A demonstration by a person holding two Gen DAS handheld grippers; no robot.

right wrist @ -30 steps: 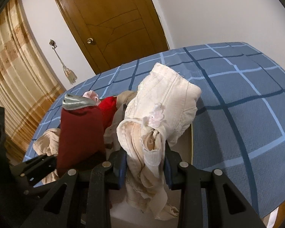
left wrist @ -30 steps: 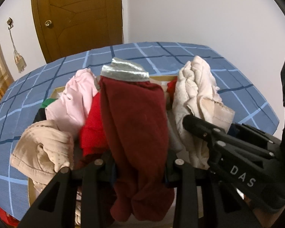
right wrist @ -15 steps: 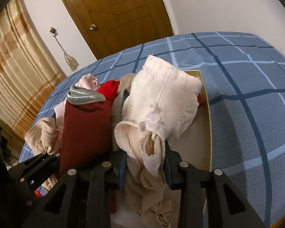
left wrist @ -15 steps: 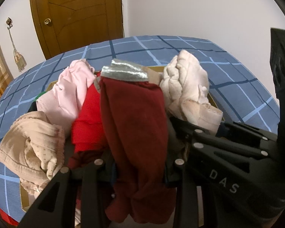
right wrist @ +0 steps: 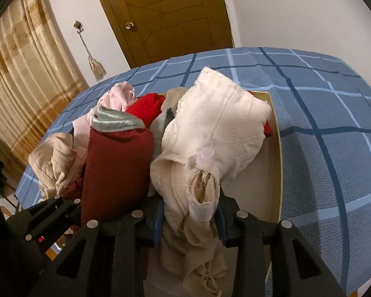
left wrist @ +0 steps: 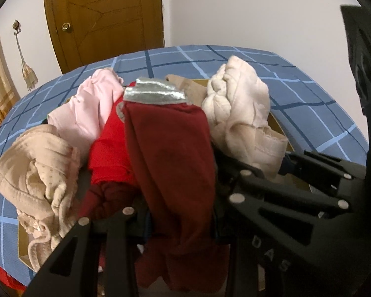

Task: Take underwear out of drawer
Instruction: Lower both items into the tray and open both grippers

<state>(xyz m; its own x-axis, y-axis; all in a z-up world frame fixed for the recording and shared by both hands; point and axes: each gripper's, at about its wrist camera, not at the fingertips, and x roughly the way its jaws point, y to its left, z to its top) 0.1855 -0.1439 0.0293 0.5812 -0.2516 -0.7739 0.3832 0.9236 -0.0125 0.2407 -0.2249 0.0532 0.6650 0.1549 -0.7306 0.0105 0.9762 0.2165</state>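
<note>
The left tool [left wrist: 178, 225] stays clamped on the dark red underwear [left wrist: 170, 158], the right tool [right wrist: 190, 220] on the cream underwear [right wrist: 215, 136]. Both now sit lower over the drawer [right wrist: 277, 148] on the bed [right wrist: 334, 123].

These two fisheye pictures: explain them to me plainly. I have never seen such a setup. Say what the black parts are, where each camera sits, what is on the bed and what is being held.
No robot here: a person holds a two-finger claw in each hand, with a camera on each looking forward along its fingers.

The left wrist view shows the left claw shut on a dark red underwear with a grey waistband. The right wrist view shows the right claw shut on a cream underwear.

Both work over an open drawer, a shallow box lying on a blue checked bedspread. More garments are piled in it: a pink piece, a bright red piece and a beige piece. Behind stand a wooden door and a curtain.
</note>
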